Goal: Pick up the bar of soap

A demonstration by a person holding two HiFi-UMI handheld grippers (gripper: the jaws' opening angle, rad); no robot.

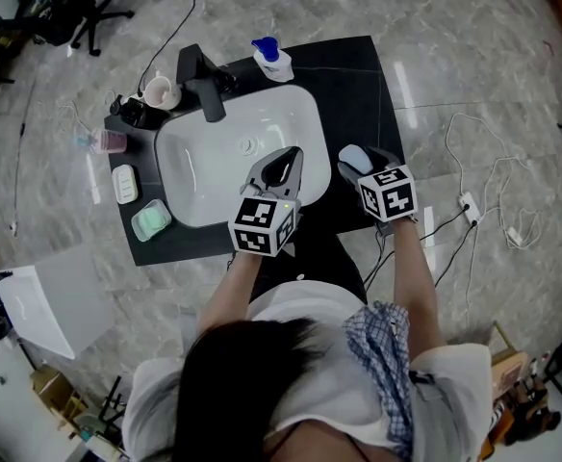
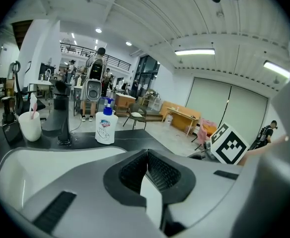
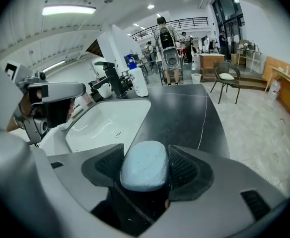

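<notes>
Pale blue bar of soap (image 3: pixel 144 158) pinched in the right tool (image 3: pixel 146 168), over the black bench (image 1: pixel 358 85).
The soap sits between the ribbed pads, just right of the white sink (image 1: pixel 194 162). The left tool (image 2: pixel 146 163) hovers over the sink's near rim, jaws pressed together on nothing. A pump bottle (image 1: pixel 272 61) stands near the black faucet (image 1: pixel 199 80) at the far edge.

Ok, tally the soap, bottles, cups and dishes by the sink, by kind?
Pale blue oval soap bar: 1
White pump bottle with blue top: 1
Cups: 2, white cup, pink cup
Small dishes: 2, white dish, mint green dish
Total: 6
</notes>
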